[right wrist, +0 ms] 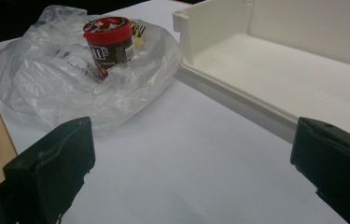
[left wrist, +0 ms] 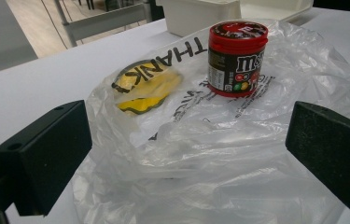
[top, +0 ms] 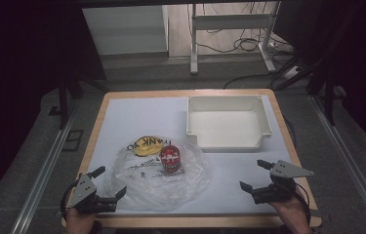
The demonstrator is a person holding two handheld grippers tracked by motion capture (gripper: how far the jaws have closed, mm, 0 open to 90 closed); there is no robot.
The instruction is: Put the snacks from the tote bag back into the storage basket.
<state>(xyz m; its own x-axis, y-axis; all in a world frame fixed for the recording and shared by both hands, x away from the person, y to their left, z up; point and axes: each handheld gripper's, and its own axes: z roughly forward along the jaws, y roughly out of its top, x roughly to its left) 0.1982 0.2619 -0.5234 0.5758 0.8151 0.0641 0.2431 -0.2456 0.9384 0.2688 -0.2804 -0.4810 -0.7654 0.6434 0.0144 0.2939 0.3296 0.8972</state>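
A clear plastic bag point(top: 158, 178) with black print and a yellow patch point(top: 145, 145) lies crumpled at the table's front left. On it stands a small red-lidded candy tub point(top: 171, 159), also seen upright in the left gripper view point(left wrist: 237, 58) and the right gripper view point(right wrist: 109, 43). My left gripper point(top: 110, 181) is open at the bag's near left edge; the bag point(left wrist: 219, 154) spreads between its jaws. My right gripper point(top: 254, 175) is open over bare table at the front right, pointing toward the bag point(right wrist: 70, 79) and a white tray point(right wrist: 275, 70).
The empty white tray point(top: 229, 142) sits at the back right of the white table mat point(top: 136, 112). The wooden table edge point(top: 195, 222) runs along the front. A metal frame point(top: 232, 22) and cables lie on the floor beyond.
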